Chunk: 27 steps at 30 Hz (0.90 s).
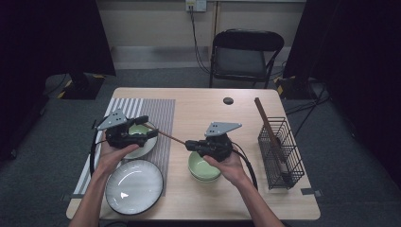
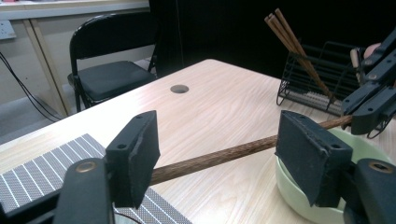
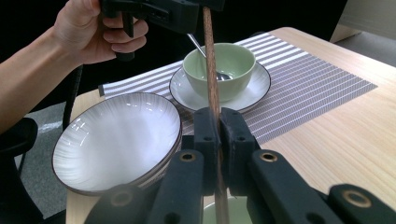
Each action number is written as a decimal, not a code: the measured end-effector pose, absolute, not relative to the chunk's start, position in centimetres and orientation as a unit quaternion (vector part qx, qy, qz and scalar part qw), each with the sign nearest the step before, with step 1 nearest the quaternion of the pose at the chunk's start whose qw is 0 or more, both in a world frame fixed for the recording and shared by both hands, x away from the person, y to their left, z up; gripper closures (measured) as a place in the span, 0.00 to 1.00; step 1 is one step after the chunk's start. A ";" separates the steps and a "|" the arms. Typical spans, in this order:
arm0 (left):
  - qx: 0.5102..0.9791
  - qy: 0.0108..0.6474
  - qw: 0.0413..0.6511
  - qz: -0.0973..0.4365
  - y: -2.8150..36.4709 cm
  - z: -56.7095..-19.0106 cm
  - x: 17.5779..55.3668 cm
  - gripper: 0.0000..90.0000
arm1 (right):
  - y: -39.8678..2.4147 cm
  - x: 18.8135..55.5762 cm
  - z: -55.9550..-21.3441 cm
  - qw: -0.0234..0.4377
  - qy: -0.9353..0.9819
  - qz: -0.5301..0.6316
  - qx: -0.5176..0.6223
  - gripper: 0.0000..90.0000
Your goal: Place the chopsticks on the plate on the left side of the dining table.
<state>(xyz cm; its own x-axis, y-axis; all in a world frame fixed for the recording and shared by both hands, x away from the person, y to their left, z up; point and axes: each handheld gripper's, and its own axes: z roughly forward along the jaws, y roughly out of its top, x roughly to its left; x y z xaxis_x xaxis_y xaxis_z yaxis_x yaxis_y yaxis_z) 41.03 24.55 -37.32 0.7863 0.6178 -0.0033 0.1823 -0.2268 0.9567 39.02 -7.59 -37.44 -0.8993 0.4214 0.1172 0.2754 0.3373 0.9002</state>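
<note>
A long brown chopstick (image 1: 168,135) spans the gap between my two grippers above the table. My right gripper (image 1: 189,143) is shut on one end of it; in the right gripper view the stick (image 3: 211,70) rises straight up from the closed pads (image 3: 218,126). The other end lies between the jaws of my left gripper (image 1: 149,126), which stand wide apart. In the left gripper view the chopstick (image 2: 219,156) runs across the gap (image 2: 219,140), neither pad pressing on it. The right gripper (image 2: 373,102) holds its far end there.
A green bowl (image 3: 219,65) with a spoon sits on a white saucer (image 1: 144,149) on the striped placemat (image 1: 158,113). A dark-rimmed white dish (image 1: 134,186) is near the front edge. Stacked green bowls (image 1: 203,168) lie under my right hand. A wire basket (image 1: 280,153) holds more chopsticks (image 2: 292,42).
</note>
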 end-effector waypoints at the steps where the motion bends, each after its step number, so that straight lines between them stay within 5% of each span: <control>1: 0.762 0.260 0.560 0.193 24.5 -37.4 41.0 0.33 | -7.5 39.1 -37.5 0.067 0.815 0.533 0.215 0.96; 27: 0.800 0.212 0.532 0.179 22.4 -38.5 40.9 0.36 | -6.5 39.7 -36.1 0.058 0.819 0.528 0.214 0.96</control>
<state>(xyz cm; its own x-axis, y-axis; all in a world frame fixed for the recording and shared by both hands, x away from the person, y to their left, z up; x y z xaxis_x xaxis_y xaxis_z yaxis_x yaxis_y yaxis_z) 40.94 22.39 -38.54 0.8466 0.5287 0.0606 0.1484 -0.3439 0.9272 39.66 -6.50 -36.08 -0.9015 0.4126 0.1304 0.2890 0.3499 0.8911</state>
